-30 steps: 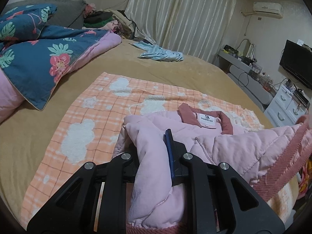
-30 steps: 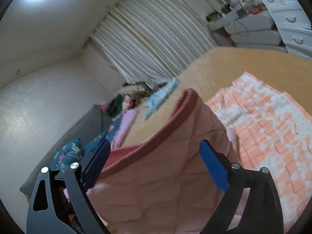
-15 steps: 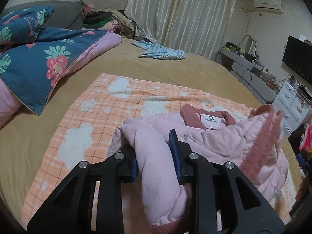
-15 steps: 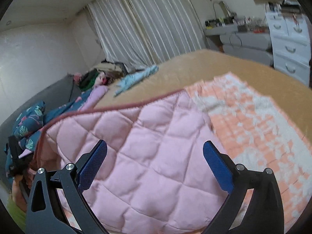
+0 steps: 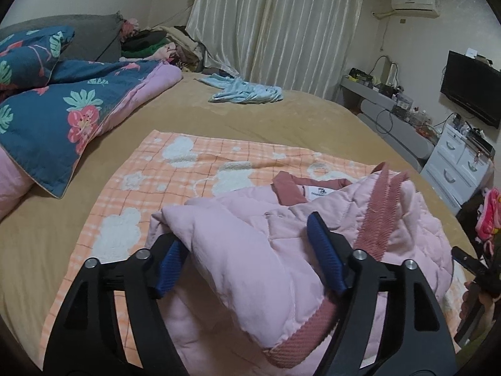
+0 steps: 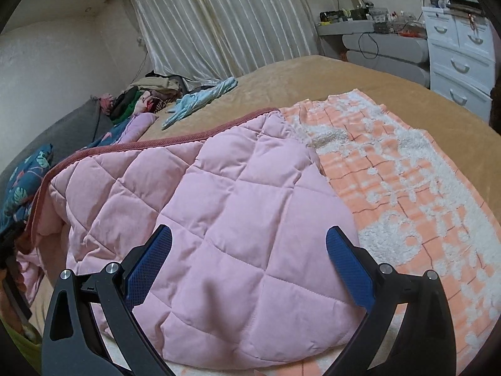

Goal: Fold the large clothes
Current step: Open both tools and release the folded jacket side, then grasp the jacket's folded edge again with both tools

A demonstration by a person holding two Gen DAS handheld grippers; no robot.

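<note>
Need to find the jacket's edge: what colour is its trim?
Dusty rose ribbed trim on the pale pink quilted jacket; clearest in the right wrist view.

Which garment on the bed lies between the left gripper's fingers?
The pink quilted jacket, on the orange blanket, lies between the open left gripper. The light blue garment lies far off.

No text could be read. The jacket (image 5: pixel 328 219) bore a white neck label (image 5: pixel 319 191) with a small dark mark and a line of print under it, both too small and blurred to make out. The air conditioner (image 5: pixel 413 1) on the wall showed no legible brand.
</note>
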